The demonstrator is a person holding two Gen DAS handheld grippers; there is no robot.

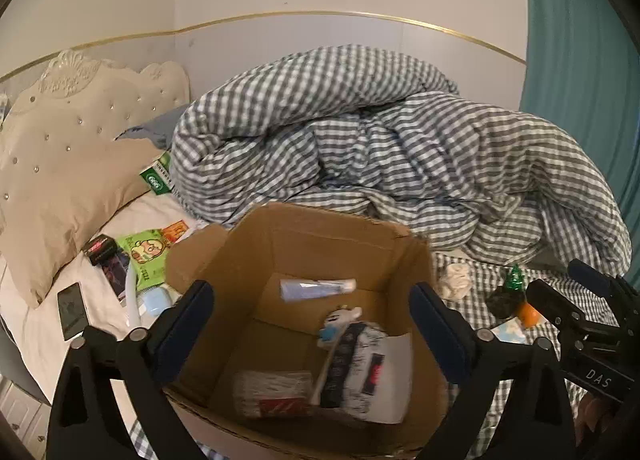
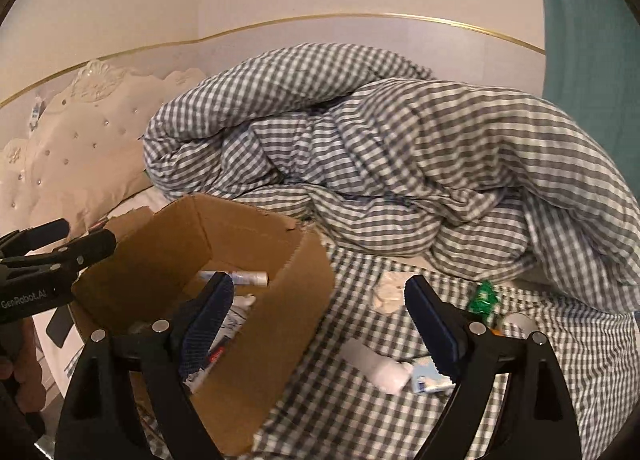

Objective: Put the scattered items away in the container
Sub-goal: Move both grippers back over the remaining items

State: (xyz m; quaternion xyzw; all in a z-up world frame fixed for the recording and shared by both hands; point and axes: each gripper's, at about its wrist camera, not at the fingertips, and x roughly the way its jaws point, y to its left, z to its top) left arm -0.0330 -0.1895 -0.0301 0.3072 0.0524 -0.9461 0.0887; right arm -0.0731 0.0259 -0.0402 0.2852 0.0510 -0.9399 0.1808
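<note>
An open cardboard box (image 1: 304, 236) stands on the bed, holding a blue tube (image 1: 316, 287), a patterned pack (image 1: 360, 364), a striped roll (image 1: 272, 392) and a small toy (image 1: 340, 320). My left gripper (image 1: 310, 292) hangs open over the box with nothing between its fingers. My right gripper (image 2: 320, 284) is open and empty beside the box (image 2: 256, 324), over the checked sheet. Right of the box lie a crumpled tissue (image 2: 388, 292), a green wrapper (image 2: 484, 296), a white packet (image 2: 380, 368) and a blue sachet (image 2: 428, 378). On its left are a green snack pack (image 1: 146, 256), a phone (image 1: 72, 310) and a black case (image 1: 100, 250).
A bunched grey checked quilt (image 1: 380, 148) fills the bed behind the box. A beige pillow (image 1: 68, 188) leans on the tufted headboard (image 1: 100, 88) at left, with a green carton (image 1: 158, 178) beside it. A teal curtain (image 1: 584, 80) hangs at right.
</note>
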